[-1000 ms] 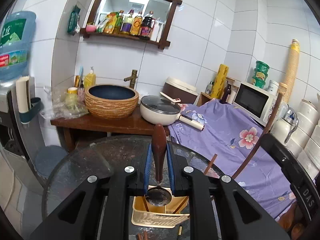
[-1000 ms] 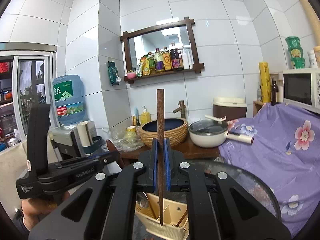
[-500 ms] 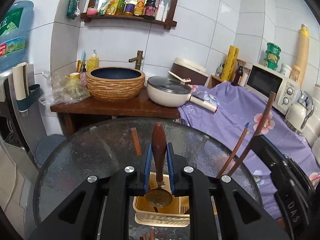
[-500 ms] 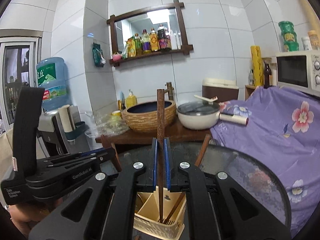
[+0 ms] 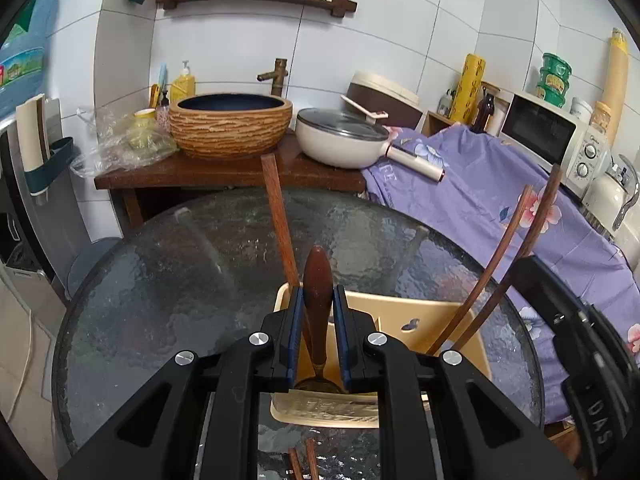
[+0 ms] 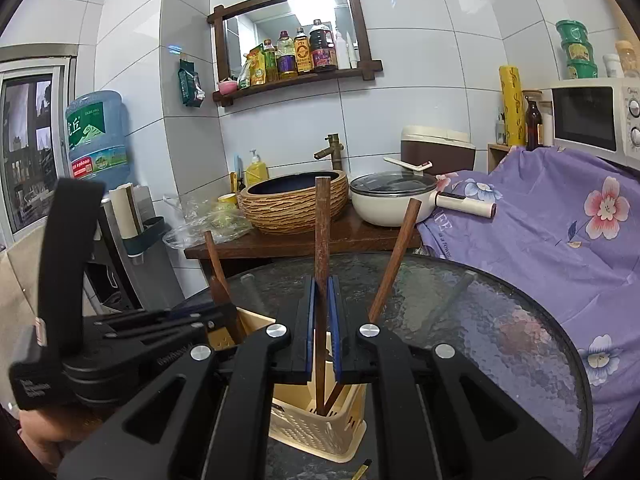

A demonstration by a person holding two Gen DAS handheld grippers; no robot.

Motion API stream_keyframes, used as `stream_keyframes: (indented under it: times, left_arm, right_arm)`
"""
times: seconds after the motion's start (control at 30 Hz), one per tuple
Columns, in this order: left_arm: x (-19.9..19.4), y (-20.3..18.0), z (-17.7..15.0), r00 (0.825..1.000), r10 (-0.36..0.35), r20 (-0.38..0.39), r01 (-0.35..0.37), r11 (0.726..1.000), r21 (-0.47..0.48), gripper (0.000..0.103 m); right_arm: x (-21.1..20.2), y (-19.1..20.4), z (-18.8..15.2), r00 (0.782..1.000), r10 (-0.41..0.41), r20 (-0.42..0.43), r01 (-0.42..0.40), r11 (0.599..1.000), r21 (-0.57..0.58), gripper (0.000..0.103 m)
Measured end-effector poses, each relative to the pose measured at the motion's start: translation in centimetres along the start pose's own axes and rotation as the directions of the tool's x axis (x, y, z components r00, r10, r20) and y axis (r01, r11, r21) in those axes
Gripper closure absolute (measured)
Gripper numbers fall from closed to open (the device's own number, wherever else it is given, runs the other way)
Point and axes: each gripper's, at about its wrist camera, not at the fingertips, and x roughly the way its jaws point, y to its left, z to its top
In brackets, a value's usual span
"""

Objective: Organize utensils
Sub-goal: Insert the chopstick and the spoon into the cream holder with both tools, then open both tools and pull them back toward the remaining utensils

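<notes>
A cream plastic utensil holder point(image 5: 420, 316) point(image 6: 320, 428) stands on the round glass table point(image 5: 180, 280). My left gripper point(image 5: 318, 320) is shut on a wooden-handled spoon point(image 5: 318, 284), its metal bowl down inside the holder's left compartment. My right gripper point(image 6: 321, 312) is shut on a brown chopstick point(image 6: 322, 224), upright, tip inside the holder's right compartment. Another chopstick point(image 6: 394, 256) leans in the same compartment. A further chopstick point(image 5: 280, 216) stands in the left side. The left gripper body point(image 6: 120, 344) shows at the left of the right wrist view.
Two brown sticks point(image 5: 304, 460) lie on the glass in front of the holder. Behind the table a wooden counter holds a woven basin point(image 5: 230, 124) and a white pan point(image 5: 344, 140). A purple floral cloth point(image 5: 500, 200) covers the right side, with a microwave point(image 5: 556, 136) beyond.
Both grippers have come down and closer to the holder. The spoon bowl and the chopstick tip now sit deeper inside it. Both stay shut.
</notes>
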Motion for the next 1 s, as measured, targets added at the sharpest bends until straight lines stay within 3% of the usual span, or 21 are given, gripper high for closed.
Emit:
stream_keyframes:
  times: [0.3,0.33,0.4,0.47,0.77,1.0]
  left_arm:
    - [0.9,0.3,-0.6,1.0,-0.012,-0.029,0.012,1.0,0.009,0.086]
    - [0.6,0.2,-0.6,1.0,-0.011,-0.019,0.011,1.0,0.012,0.084]
    - [0.0,0.4,-0.4,1.0,-0.021,-0.004,0.021,1.0,0.01,0.064]
    - [-1.2,0.8,-0.3,0.999,-0.034,0.023,0.034,0.999,-0.004,0.053]
    - [-7.5,1.5,-2.8,0.989,-0.019,0.145,0.016,1.0,0.018,0.026]
    - [-7.9,1.8,-6.6,0.994,0.035,0.107,-0.044,0.996,0.083,0.01]
  right_arm:
    - [-0.1,-0.3,-0.2,1.0,0.013,0.002,-0.013,1.0,0.006,0.093]
    - [-0.1,-0.3,-0.3,1.0,0.013,-0.002,-0.013,1.0,0.004,0.09]
    - [-0.5,-0.8,-0.5,1.0,0.024,0.002,-0.024,0.999,0.022,0.056]
    - [-1.6,-1.3,-0.8,0.999,0.038,0.036,-0.04,0.998,0.054,0.048]
    - [-5.0,-2.5,-3.0,1.0,0.025,0.008,-0.026,0.993,0.118,0.048]
    - [-6.4,-1.4,-6.5,0.997,0.0,-0.08,0.004,0.999,0.051,0.047]
